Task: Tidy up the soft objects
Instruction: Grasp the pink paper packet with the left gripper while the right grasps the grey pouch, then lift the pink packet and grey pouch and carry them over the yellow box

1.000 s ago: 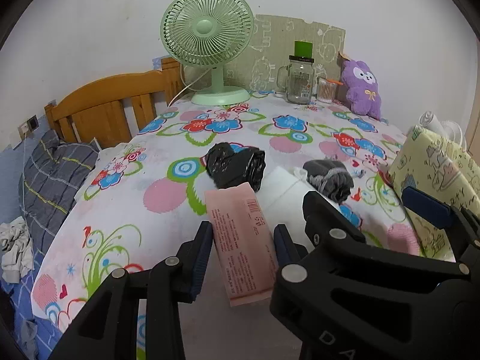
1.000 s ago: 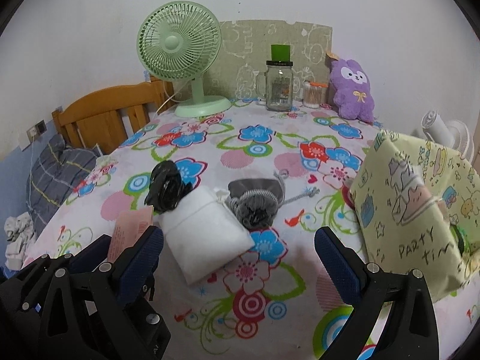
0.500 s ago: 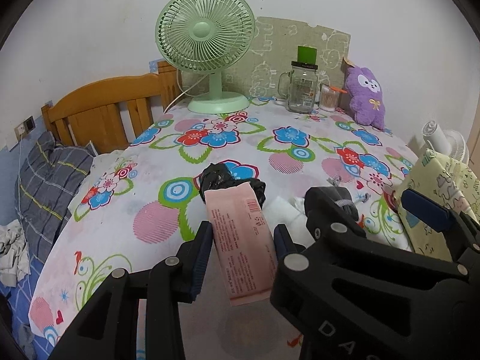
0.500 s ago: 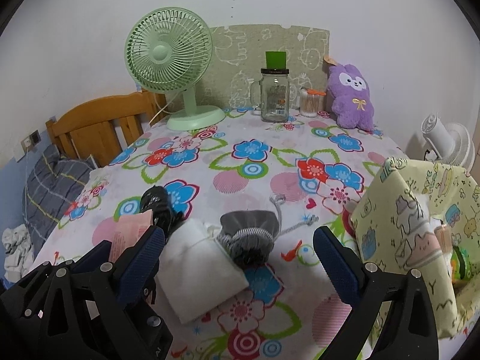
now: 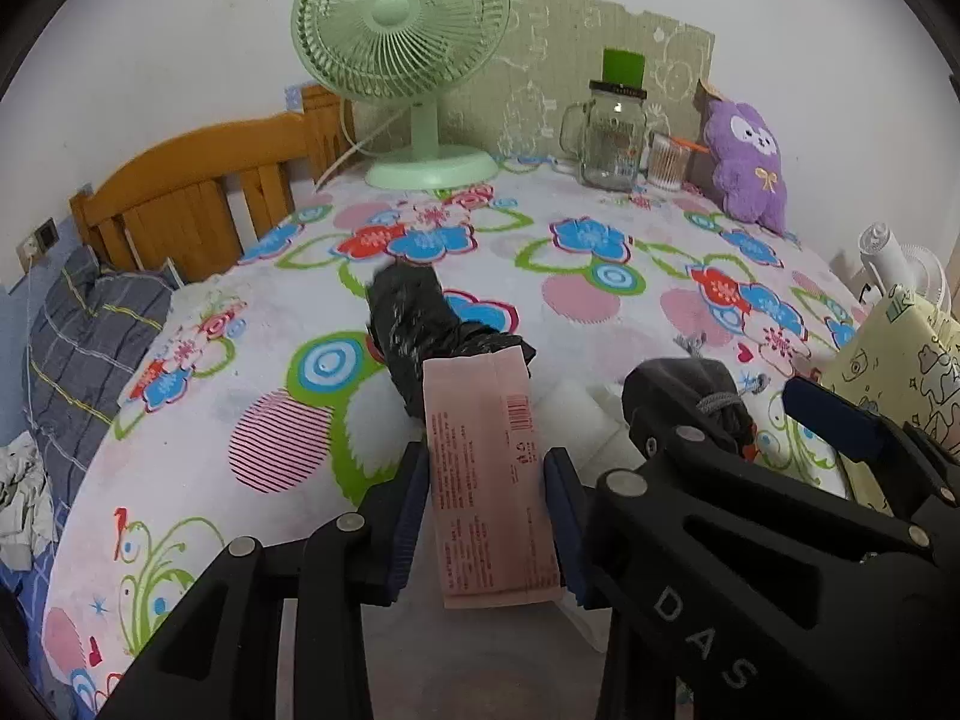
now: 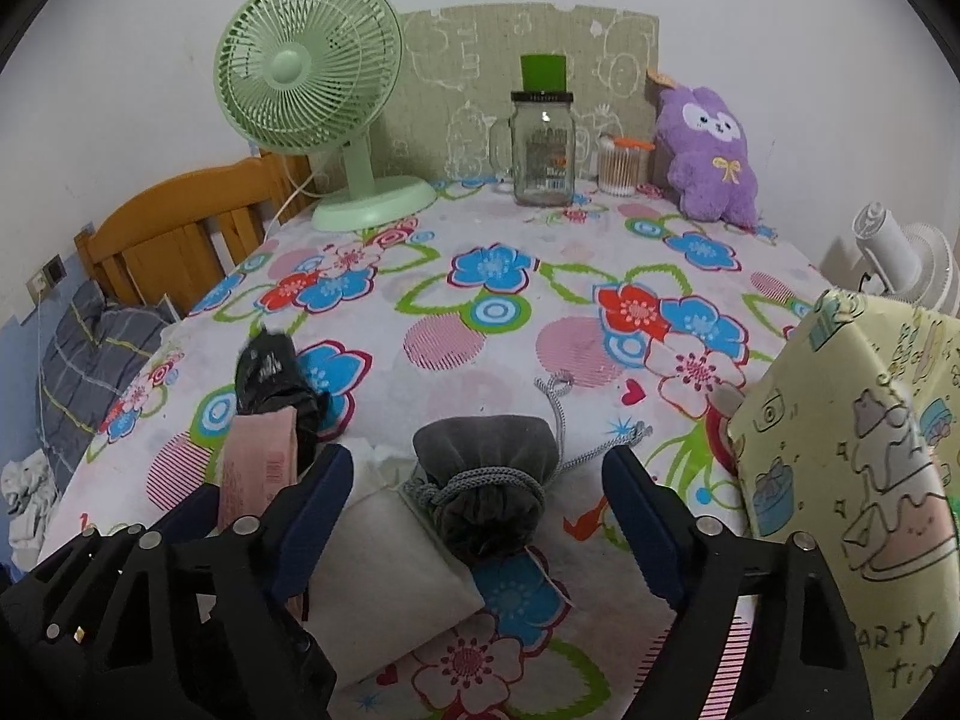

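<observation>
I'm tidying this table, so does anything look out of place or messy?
The grey drawstring pouch lies half on the white packet, its cord trailing loose across the tablecloth. A crumpled black bag sits beside them.

Soft, even room light; faint shadows. Strong fisheye bend, dark corner vignette. Slight motion blur on black bag below fan.
</observation>
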### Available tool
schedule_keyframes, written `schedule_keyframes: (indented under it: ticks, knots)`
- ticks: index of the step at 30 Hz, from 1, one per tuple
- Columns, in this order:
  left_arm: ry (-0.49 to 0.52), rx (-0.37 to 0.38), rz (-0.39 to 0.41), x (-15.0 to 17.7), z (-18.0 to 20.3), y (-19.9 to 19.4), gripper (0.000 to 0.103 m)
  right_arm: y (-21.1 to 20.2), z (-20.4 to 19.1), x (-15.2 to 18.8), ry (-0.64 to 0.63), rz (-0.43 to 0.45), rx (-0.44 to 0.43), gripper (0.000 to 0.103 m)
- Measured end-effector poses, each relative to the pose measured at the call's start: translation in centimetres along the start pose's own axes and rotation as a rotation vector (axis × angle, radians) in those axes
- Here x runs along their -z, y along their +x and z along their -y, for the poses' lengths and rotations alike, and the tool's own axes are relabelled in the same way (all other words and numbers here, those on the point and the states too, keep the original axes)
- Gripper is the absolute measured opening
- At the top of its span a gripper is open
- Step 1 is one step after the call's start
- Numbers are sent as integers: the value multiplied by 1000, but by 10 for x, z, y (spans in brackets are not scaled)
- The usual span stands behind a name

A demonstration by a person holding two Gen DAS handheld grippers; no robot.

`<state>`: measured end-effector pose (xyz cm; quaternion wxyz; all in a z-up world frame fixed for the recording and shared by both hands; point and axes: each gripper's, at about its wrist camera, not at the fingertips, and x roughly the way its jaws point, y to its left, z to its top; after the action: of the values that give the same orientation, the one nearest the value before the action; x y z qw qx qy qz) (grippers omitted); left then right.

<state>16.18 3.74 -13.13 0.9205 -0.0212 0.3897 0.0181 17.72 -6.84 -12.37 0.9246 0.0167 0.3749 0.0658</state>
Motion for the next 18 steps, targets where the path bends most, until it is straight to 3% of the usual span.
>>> schedule_keyframes:
  ticks: [3,10,18]
  knots:
    - [-3,5,-17,1,-1,3,40,7,0,1,-1,-35,-9,78]
    - [7,-5,-23,4,1,4,39,15,0,5,-4,-88,-15,52]
    - [8,-5,-11,4,1,-1,39,12,0,6,-5,-82,-5,45]
